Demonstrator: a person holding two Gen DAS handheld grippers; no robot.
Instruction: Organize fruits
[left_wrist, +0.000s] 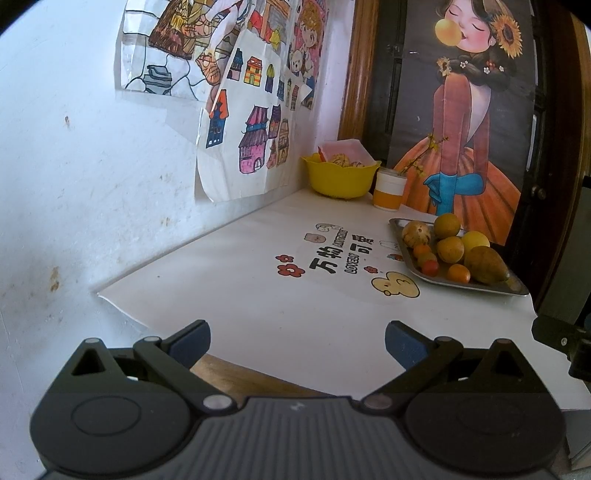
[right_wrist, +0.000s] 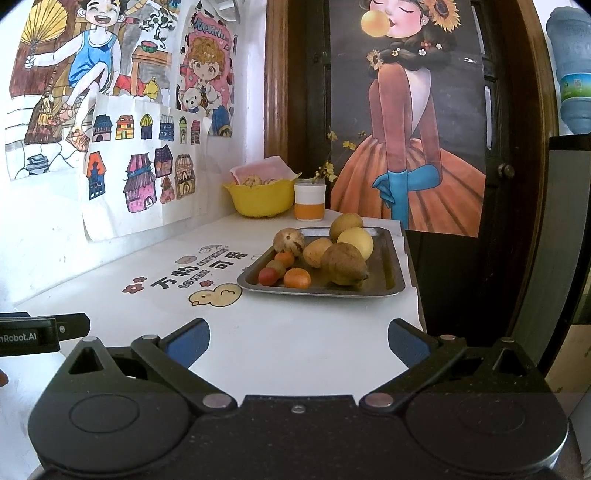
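A metal tray (right_wrist: 388, 275) (left_wrist: 458, 286) holds several fruits: a brown pear-shaped fruit (right_wrist: 343, 264) (left_wrist: 485, 266), a yellow round fruit (right_wrist: 358, 242) (left_wrist: 474, 240), small orange ones (right_wrist: 297, 278) (left_wrist: 458, 274) and a small red one (right_wrist: 267, 276) (left_wrist: 429, 267). It sits at the right side of the white table. My right gripper (right_wrist: 298, 341) is open and empty, short of the tray's near edge. My left gripper (left_wrist: 297, 343) is open and empty over the table's near left part, well left of the tray.
A yellow bowl (right_wrist: 260, 199) (left_wrist: 340, 179) with nuts and a pink wrapper stands in the back corner beside an orange-and-white jar (right_wrist: 309, 199) (left_wrist: 388, 189). Drawings hang on the left wall (left_wrist: 74, 166). A dark door with a poster (right_wrist: 413, 147) lies behind. The table edge drops off right of the tray.
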